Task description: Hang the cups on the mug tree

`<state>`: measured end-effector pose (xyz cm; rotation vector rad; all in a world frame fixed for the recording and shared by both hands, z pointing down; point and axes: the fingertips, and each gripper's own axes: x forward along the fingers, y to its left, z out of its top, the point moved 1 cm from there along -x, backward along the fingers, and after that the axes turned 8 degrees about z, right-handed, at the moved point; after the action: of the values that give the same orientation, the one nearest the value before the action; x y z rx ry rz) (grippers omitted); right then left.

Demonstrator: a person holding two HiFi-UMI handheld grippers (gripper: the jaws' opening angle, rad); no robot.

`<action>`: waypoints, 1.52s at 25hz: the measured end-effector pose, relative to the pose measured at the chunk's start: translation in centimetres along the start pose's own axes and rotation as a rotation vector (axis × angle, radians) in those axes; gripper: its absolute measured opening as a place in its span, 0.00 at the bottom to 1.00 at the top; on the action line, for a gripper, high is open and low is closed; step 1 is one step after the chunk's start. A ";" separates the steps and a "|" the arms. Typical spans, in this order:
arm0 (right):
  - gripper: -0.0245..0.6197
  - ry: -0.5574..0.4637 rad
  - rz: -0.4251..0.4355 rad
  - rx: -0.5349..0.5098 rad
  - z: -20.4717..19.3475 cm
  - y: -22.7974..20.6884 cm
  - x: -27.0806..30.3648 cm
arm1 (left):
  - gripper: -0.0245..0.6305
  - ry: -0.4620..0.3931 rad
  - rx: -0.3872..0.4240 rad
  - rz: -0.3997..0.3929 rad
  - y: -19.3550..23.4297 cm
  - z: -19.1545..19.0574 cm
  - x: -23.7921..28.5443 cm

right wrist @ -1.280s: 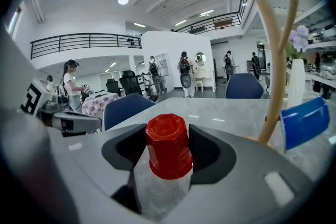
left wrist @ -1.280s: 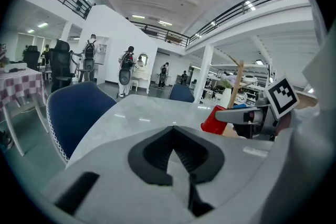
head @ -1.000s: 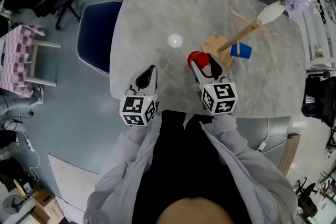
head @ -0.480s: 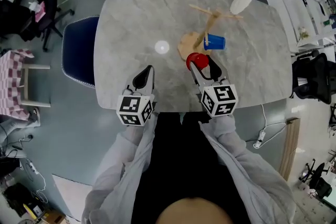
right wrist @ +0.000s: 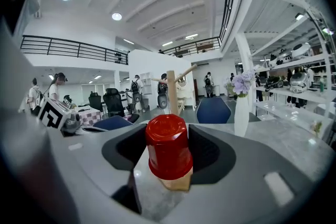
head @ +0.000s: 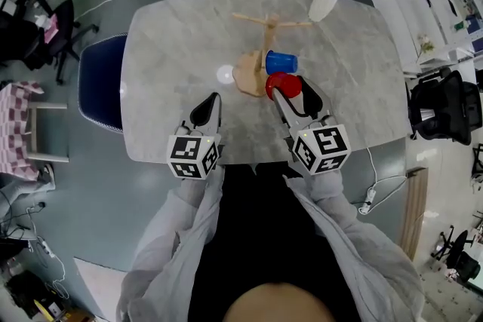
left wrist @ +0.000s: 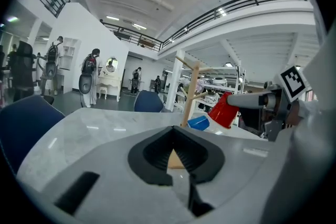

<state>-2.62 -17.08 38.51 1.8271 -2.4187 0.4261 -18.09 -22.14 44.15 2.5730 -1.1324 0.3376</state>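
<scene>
Mug tree (head: pixel 269 30) mid-table (head: pixel 173 49), toward far edge; vase (head: pixel 323 4) behind-right at far edge. Far cup (head: pixel 281 61) just right of post; near cup (head: pixel 284 84) before it, in right gripper (head: pixel 290 92). Left gripper (head: pixel 212 100) over near edge.

A grey marbled table (head: pixel 173 34) with rounded corners carries everything. A wooden mug tree (head: pixel 245 75) stands on its round base near the middle. A white vase (head: pixel 323 4) of lilac flowers stands at the far right edge. A blue cup (head: pixel 281 61) is close by the tree's post; whether it hangs or rests there is unclear.
</scene>
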 end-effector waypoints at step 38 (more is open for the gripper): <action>0.43 -0.052 -0.054 -0.224 2.2 2.5 5.0 | 0.05 0.034 -0.027 0.062 6.0 -1.7 -2.7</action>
<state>-6.18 -21.69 37.09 1.8217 -2.3328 0.0998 -24.44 -23.53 45.96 2.5031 -1.1991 0.3759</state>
